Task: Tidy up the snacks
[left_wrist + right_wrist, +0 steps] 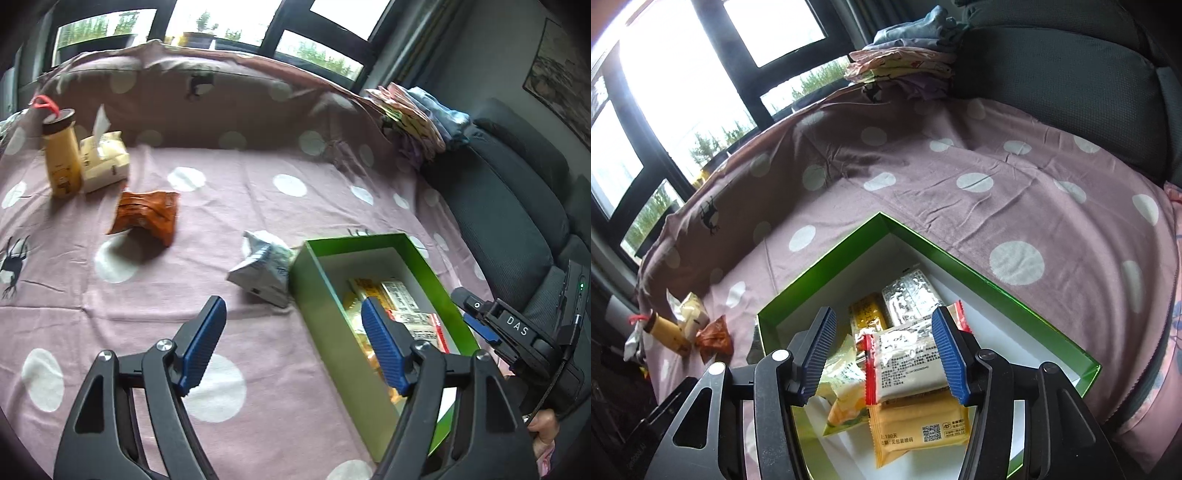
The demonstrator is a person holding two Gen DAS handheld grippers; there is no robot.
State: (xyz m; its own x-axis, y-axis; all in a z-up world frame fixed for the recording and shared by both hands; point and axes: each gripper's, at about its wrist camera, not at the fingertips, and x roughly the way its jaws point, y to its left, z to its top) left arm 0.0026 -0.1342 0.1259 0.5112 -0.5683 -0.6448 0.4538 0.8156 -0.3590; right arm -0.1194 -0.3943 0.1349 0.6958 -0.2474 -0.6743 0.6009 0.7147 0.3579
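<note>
The right gripper (882,354) hangs with jaws spread and empty, a white red-edged snack packet (910,363) lying between them in the green cardboard box (964,258). The left gripper (295,343), jaws spread and empty, straddles the box's near wall; beyond lie a silvery crumpled packet (264,269) and an orange packet (146,216) on the dotted pink sheet (258,166).

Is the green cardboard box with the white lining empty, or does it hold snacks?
It holds snacks. The green cardboard box has no lid on, and several wrapped packets lie on its white floor.
</note>
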